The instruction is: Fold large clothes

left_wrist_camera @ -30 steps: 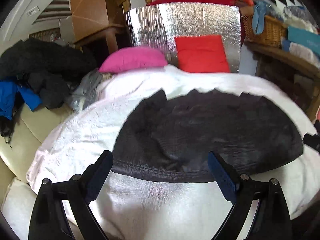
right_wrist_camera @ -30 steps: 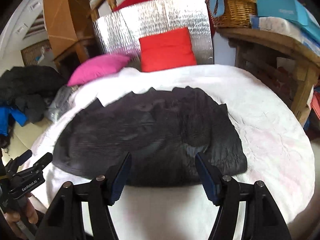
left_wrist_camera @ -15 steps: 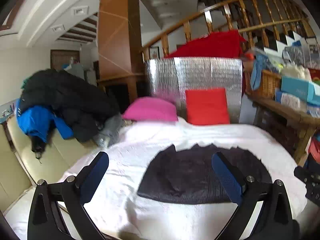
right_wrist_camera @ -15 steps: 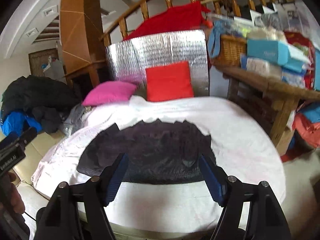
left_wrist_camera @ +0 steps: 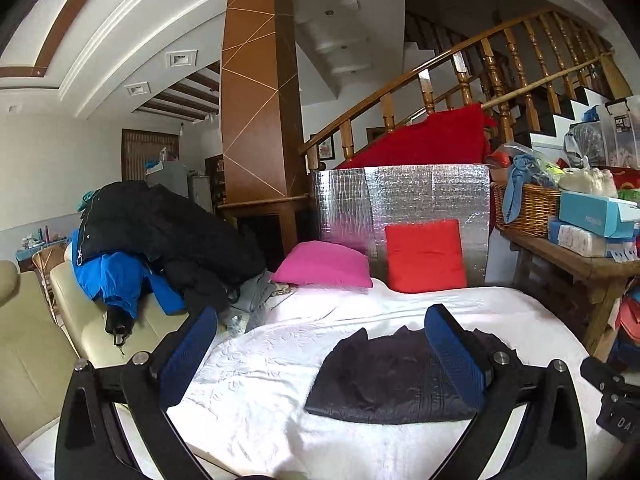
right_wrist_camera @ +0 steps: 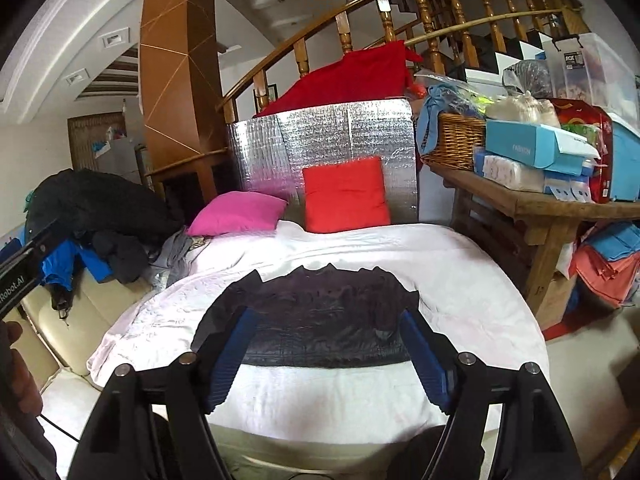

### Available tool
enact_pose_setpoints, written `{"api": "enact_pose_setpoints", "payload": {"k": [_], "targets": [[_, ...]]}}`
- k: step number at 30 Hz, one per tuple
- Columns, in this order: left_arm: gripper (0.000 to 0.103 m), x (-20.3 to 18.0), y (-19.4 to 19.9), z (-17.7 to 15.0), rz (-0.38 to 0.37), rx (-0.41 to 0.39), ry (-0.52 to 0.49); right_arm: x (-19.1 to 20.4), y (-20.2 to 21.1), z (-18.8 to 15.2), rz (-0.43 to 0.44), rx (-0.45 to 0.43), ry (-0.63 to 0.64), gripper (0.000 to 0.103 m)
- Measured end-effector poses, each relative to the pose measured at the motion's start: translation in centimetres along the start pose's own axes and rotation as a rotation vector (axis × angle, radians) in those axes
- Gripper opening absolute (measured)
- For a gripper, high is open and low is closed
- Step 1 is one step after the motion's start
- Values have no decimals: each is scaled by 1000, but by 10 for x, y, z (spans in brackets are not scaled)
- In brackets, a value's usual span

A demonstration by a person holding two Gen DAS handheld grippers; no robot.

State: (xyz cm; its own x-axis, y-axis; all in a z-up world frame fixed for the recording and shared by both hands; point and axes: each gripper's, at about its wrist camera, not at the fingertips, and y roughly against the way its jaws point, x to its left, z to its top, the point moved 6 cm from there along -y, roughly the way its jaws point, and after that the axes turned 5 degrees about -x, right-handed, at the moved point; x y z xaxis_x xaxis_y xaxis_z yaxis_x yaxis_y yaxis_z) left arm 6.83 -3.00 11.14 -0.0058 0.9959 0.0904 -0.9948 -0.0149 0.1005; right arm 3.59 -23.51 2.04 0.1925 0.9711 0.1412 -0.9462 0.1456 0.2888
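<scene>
White bedcover (right_wrist_camera: 460, 280) all round folded dark garment (right_wrist_camera: 320, 320).

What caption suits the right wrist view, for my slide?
Open right gripper held above a folded dark garment on a white bedspread.

— The left gripper (left_wrist_camera: 320, 344)?
— Held aloft, jaws spread wide, just opened further, nothing between its blue pads (left_wrist_camera: 188, 356).
— The right gripper (right_wrist_camera: 326, 348)?
— Also raised, tilted slightly down, jaws parted and just widened, empty.
</scene>
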Motion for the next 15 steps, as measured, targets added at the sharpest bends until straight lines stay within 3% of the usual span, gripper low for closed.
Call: {"api": "enact_pose_setpoints", "payload": {"k": [15], "targets": [[103,9,16,1,15,-15,2,23,21,6,0,-30,19,79]]}}
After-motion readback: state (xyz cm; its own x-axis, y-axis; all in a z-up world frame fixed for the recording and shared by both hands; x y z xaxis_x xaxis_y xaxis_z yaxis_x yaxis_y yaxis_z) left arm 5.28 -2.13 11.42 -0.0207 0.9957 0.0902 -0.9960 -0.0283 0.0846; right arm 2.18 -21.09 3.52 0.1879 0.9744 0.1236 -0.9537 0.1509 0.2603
